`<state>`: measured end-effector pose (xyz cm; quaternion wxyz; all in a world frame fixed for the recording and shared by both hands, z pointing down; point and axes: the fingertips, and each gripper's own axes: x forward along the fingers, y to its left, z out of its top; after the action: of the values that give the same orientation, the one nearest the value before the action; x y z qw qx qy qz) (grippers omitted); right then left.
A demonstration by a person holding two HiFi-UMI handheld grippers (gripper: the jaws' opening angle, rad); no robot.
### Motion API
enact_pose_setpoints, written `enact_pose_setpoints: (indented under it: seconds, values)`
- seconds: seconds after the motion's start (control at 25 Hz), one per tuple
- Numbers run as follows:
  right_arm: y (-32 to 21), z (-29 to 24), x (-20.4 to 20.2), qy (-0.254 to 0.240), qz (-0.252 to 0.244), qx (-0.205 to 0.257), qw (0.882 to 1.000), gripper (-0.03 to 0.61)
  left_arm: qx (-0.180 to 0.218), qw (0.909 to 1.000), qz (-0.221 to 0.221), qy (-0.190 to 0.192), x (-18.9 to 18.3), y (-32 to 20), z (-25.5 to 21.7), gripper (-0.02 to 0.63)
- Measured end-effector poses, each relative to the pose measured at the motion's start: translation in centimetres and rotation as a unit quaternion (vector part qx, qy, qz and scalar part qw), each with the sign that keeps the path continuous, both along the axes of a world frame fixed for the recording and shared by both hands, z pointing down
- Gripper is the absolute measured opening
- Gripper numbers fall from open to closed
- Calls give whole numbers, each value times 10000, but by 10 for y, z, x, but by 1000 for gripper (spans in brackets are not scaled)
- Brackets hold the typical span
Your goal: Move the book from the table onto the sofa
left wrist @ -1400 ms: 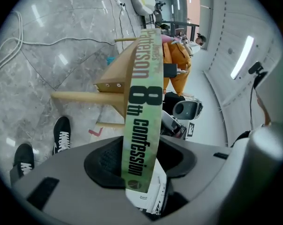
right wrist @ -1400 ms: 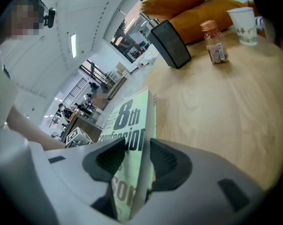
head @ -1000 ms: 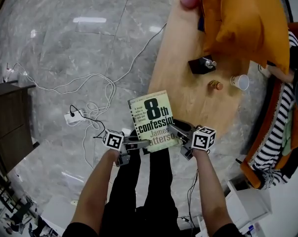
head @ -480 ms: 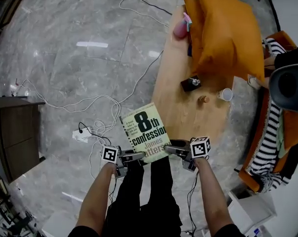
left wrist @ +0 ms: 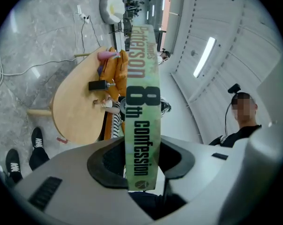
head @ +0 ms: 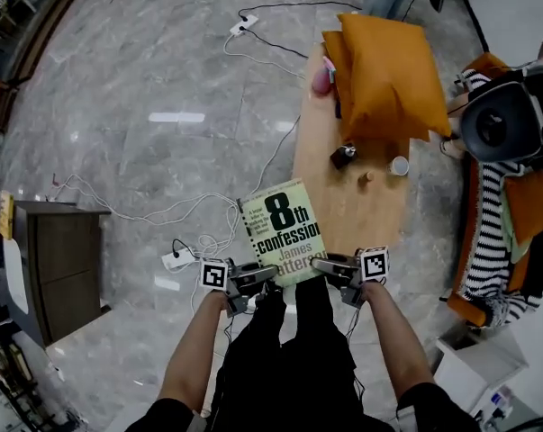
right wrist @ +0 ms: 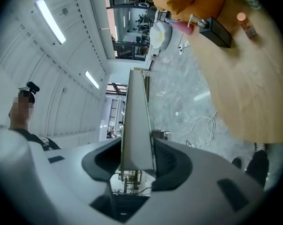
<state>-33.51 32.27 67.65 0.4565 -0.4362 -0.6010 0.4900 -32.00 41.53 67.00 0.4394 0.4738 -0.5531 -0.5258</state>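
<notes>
Broadly, the grey stone floor takes up most of the head view. The oval wooden worktop runs away from the person, and the sofa, draped with a striped cloth, stands along the right edge.

An orange cushion covers the far end of the worktop.

The book is off the worktop. It is held in the air, cover up and roughly level, over the near end of the worktop and the person's legs, well apart from the sofa.

- **Left hand-held gripper:** The jaws are partly closed and clamped on the spine side at the near corner. The spine lettering runs straight out between them in the left gripper view.
- **Right hand-held gripper:** This one grips the page-edge side at the opposite near corner. Its jaws have just been closing, with the book's edge between them and both pads on it.

Judgement: the grip on opposite edges is there to keep the volume shut and flat during the carry, since one corner grip would let it droop or fan open.

A black object, a small cup and a small brown item stand mid-worktop, clear of the book.

The transfer to the sofa is not yet done.
</notes>
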Motion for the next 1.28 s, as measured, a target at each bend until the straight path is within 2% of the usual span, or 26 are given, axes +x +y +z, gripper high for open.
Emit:
enact_pose_setpoints:
  seconds: [0.16, 0.24, 0.36, 0.64, 0.76, 1.0, 1.28]
  values:
    - [19, -36, 9, -166, 315, -76, 9993, 181, -65, 9995, -152, -255, -2, 21, -29, 164]
    - [28, -54, 20, -284, 506, -185, 9981, 181, 6, 9995, -292, -114, 6, 27, -40, 164]
    - [31, -61, 44, -268, 745, -41, 9969, 184, 111, 9991, -402, -35, 22, 32, -61, 164]
    - [25, -100, 98, -461, 1208, -135, 9915, 184, 84, 9975, -553, -420, 60, 28, -108, 164]
    - [28, -119, 102, -829, 1343, -289, 9870, 184, 90, 9971, -636, -400, 69, 32, -115, 164]
    - [29, -135, 108, -1106, 1627, -538, 9790, 183, 224, 9940, -908, -562, 74, 34, -128, 166]
    - [26, -140, 122, -1135, 1745, -496, 9768, 183, 312, 9943, -873, -520, 86, 31, -132, 166]
